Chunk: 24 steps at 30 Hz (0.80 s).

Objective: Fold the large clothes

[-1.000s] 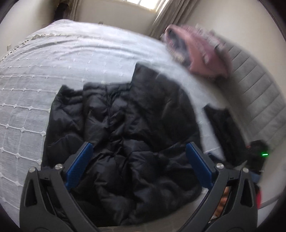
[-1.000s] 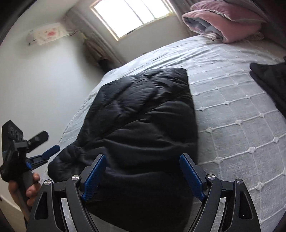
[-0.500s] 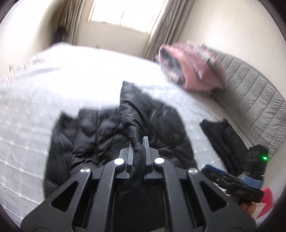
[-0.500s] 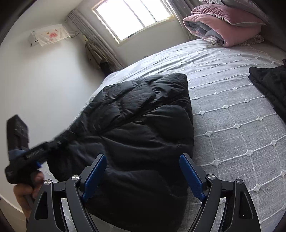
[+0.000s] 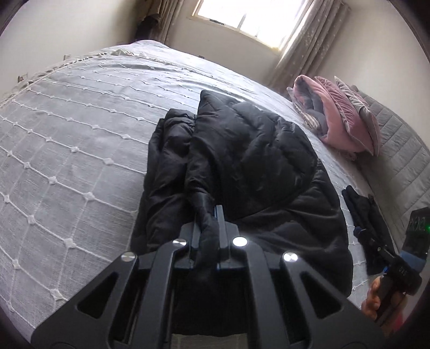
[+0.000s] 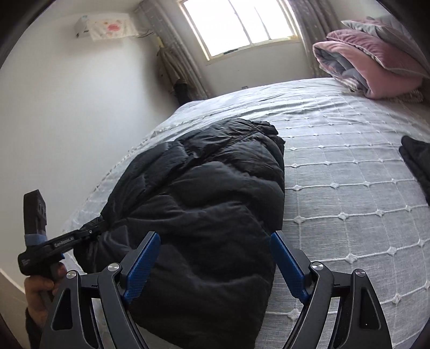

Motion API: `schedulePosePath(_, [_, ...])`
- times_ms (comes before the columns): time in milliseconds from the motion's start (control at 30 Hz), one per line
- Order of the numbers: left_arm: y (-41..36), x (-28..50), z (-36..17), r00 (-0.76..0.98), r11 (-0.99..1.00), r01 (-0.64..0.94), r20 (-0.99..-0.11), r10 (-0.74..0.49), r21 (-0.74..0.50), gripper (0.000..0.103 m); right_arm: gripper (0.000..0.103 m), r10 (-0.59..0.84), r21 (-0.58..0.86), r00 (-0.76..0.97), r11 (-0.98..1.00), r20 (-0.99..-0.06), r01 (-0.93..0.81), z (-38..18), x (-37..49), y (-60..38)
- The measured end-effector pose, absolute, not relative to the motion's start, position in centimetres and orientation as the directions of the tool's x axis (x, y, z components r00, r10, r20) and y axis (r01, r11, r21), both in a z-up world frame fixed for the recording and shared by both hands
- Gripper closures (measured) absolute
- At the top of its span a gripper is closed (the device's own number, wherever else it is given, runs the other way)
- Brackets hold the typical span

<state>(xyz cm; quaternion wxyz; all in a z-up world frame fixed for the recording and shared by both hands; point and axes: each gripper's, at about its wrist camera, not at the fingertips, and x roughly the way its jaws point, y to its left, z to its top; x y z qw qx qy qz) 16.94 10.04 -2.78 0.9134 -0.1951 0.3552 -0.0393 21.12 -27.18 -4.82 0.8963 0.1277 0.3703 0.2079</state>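
The left gripper (image 5: 208,222) is seen clenched on a twisted fold of the black puffer jacket (image 5: 255,166), the pinched cloth running between the blue pads (image 5: 218,214) and back toward the handle. From the right wrist view the same grip is seen at about 8 o'clock, where the left gripper (image 6: 92,231) draws the jacket's near edge into a narrow neck. The right gripper (image 6: 212,257) is held released, its blue pads (image 6: 142,261) wide apart and just above the jacket's near end, with nothing between them.

The jacket is spread on the grey quilted bedspread (image 5: 67,166), near the bed's centre, its far end lying toward 12 o'clock under the window (image 6: 236,25). One panel appears already laid over the other along the length; a rumpled strip is left exposed at 10 o'clock in the left wrist view.

For a clean fold, it is judged that the pinched edge should be lifted only enough to clear the padding beneath, then carried across in one even sweep, so that the slippery shell is not dragged off line. The open right gripper is best closed on the opposite near corner, so that both ends travel together. Trapped air is likely to puff the layers, so pressing flat is advised.

A pink folded quilt (image 5: 346,120) lies at 2 o'clock and a dark folded garment (image 5: 362,214) at 3 o'clock, both well apart from the jacket.
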Motion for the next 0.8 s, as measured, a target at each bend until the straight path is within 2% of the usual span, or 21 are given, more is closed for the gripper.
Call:
schedulePosePath(133, [8.7, 17.2, -4.1, 0.710, 0.934, -0.084, -0.678, -0.189, -0.348, 0.095, 0.023, 0.471, 0.340, 0.626, 0.882, -0.621, -0.325, -5.3, 21.0, -25.0])
schedulePosePath(267, [9.2, 16.9, -5.2, 0.684, 0.935, -0.120, -0.711, -0.165, -0.333, 0.095, 0.039, 0.483, 0.299, 0.602, 0.873, -0.636, -0.385, -6.1, 21.3, -22.7])
schedulePosePath(367, [10.7, 16.3, -5.8, 0.679, 0.923, -0.139, -0.713, -0.175, -0.359, 0.094, 0.044, 0.472, 0.279, 0.576, 0.875, -0.667, -0.395, -7.2, 22.2, -21.6])
schedulePosePath(533, [11.0, 16.2, -6.0, 0.667, 0.937, -0.159, -0.733, -0.131, -0.312, 0.093, 0.045, 0.463, 0.241, 0.526, 0.867, -0.713, -0.437, -8.4, 23.3, -19.4])
schedulePosePath(800, [9.8, 16.3, -6.2, 0.652, 0.953, -0.086, -0.740, -0.166, -0.289, 0.087, 0.045, 0.387, 0.194, 0.455, 0.889, -0.802, -0.414, -10.7, 24.7, -19.6])
